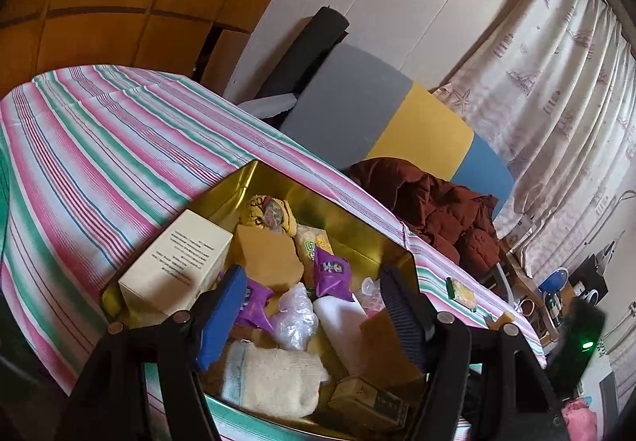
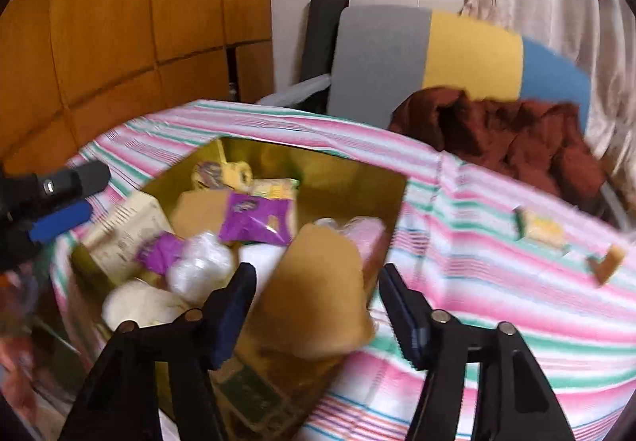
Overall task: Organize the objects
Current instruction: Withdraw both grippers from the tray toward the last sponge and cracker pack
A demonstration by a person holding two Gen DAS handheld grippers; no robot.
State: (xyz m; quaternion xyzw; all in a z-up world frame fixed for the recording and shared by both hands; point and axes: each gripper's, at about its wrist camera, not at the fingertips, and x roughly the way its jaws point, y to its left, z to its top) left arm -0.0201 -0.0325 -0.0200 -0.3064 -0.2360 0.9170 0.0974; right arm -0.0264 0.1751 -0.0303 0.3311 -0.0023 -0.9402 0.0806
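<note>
gold tin [image 1: 359,220] sits on the striped cloth [image 1: 99,147] covering the table, and it's crammed with stuff. inside from the left wrist view: a cream box [image 1: 179,262] along the left wall, a tan sponge piece [image 1: 270,260] in the middle, two purple snack packets [image 1: 332,276], a crinkly clear plastic wad [image 1: 294,316], a white block [image 1: 342,325], a folded beige cloth [image 1: 274,377] at the near edge and a small olive box [image 1: 367,401] beside it. a yellow knitted thing [image 1: 270,216] is at the far end.

left claw [image 1: 314,318] hangs over the near part of the tin with its blue pads wide apart, nothing between them.

right claw [image 2: 318,314] is also spread wide and not gripping anything. a tan sponge [image 2: 318,290] sits right between its fingers in that view, leaning on the tin's right wall, but the frame is motion-blurred so i can't tell if it's touching either pad.

out on the cloth, well apart from the tin, are a small yellow packet [image 2: 540,228] and a little tan block [image 2: 608,262]. a dark red jacket [image 1: 441,214] is heaped past the table's far edge.
</note>
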